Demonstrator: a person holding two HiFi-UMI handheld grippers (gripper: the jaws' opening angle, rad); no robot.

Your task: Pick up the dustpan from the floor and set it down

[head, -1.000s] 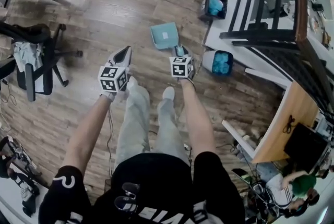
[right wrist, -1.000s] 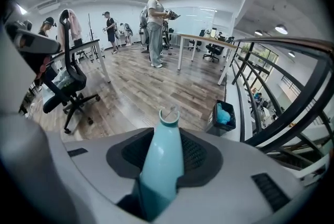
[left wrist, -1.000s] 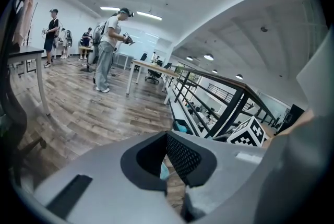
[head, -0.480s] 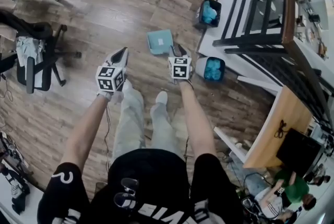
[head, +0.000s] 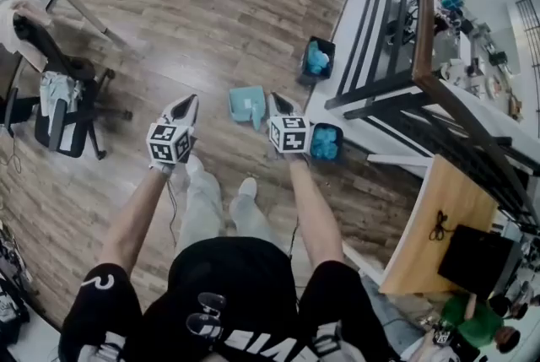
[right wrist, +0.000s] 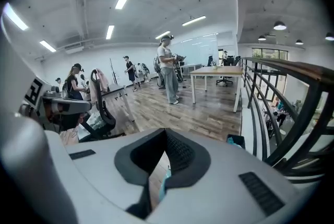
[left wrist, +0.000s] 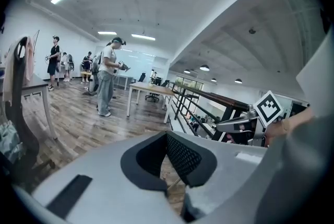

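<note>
Though its print seems blurred, right hand-held gripper [head: 273,100] clamps dustpan [head: 245,104]

The wood-plank floor [head: 194,6] runs to a white ledge [head: 371,128] at the right. Beside that ledge stand two dark bins of blue stuff, one [head: 331,48] farther out and one [head: 339,134] nearer the person's feet [head: 247,186]. An office chair [head: 63,111] stands at the left, well apart from them. Farther off, a table [right wrist: 216,72] and people [right wrist: 168,69] stand on the floor.
</note>
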